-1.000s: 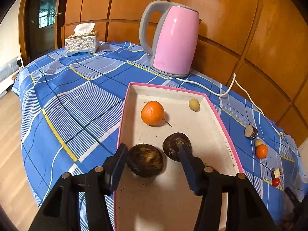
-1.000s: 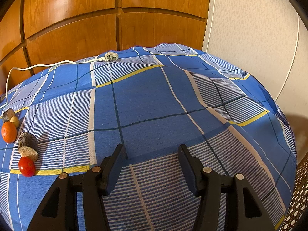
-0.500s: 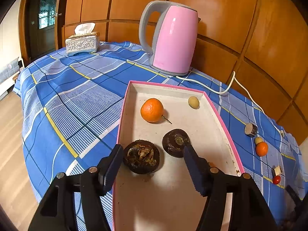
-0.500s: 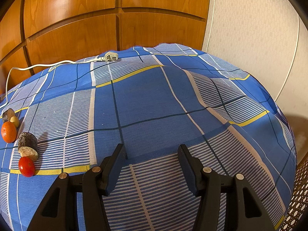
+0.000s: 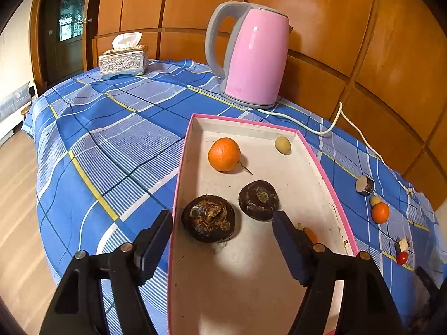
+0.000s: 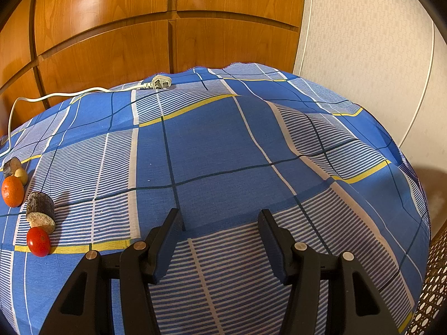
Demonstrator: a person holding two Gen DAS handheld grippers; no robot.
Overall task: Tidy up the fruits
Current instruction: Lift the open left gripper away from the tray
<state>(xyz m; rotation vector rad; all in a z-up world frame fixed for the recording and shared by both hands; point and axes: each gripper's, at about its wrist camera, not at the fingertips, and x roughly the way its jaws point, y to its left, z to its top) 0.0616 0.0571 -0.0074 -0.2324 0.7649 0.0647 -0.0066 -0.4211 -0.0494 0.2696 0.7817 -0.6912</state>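
Note:
A pink-rimmed white tray (image 5: pixel 321 164) lies on the blue checked cloth. It holds an orange (image 5: pixel 224 154), a small yellowish fruit (image 5: pixel 282 145) and two dark round fruits (image 5: pixel 208 218) (image 5: pixel 259 200). My left gripper (image 5: pixel 223 222) hovers over the tray's near end, its jaws opening. The nearer dark fruit sits just beyond the fingertips, free of both pads. My right gripper (image 6: pixel 220 220) stands open over bare cloth, nothing between its fingers. At that view's left edge lie another orange (image 6: pixel 12 191), a red tomato (image 6: pixel 38 241) and a cut dark piece (image 6: pixel 40 212).
A pink kettle (image 5: pixel 255 55) stands behind the tray, its white cord (image 5: pixel 332 122) trailing right to a plug (image 6: pixel 159 83). A tissue box (image 5: pixel 123 60) sits far left. Loose fruit (image 5: pixel 380 212) lies right of the tray. The table's edge drops off on the right in the right wrist view.
The left gripper's jaws have spread and let go of the nearer dark fruit, which now rests in the tray. The gripper drew back a little. The right gripper has not moved.

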